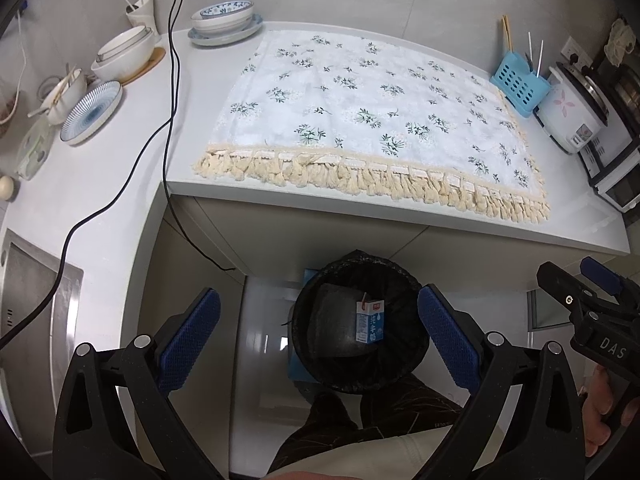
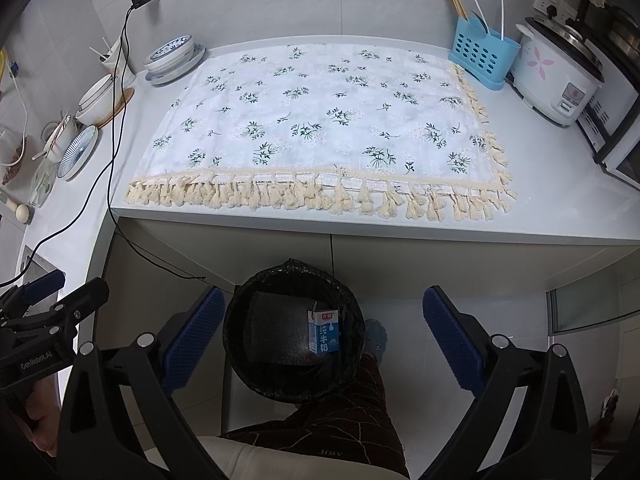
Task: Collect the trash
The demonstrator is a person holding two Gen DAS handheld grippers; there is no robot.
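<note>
A white L-shaped counter (image 2: 480,216) is seen from above, with most of its top covered by a floral cloth (image 2: 320,120) whose cream tassel fringe lies along the front edge. At the right end a white rice cooker (image 2: 556,80) is placed just beside a blue utensil caddy (image 2: 480,56), and at the left end stacked bowls and plates (image 2: 172,58) are set near the wall, with a black cable (image 2: 116,120) trailing across the counter and down its front. On the floor in front of the counter, a black-lined trash bin (image 2: 294,328) is seen, and inside it a small blue and white milk carton (image 2: 323,332) is lying against the right side of the liner. The left gripper (image 1: 318,334) is held above the bin with its blue-padded jaws spread wide and nothing between them; in its own view the carton (image 1: 370,321) is framed between the pads. The right gripper (image 2: 324,336) is likewise held wide open and empty over the bin. Each gripper is partly visible at the edge of the other's view. A person's patterned trouser leg (image 2: 340,420) is seen next to the bin.
</note>
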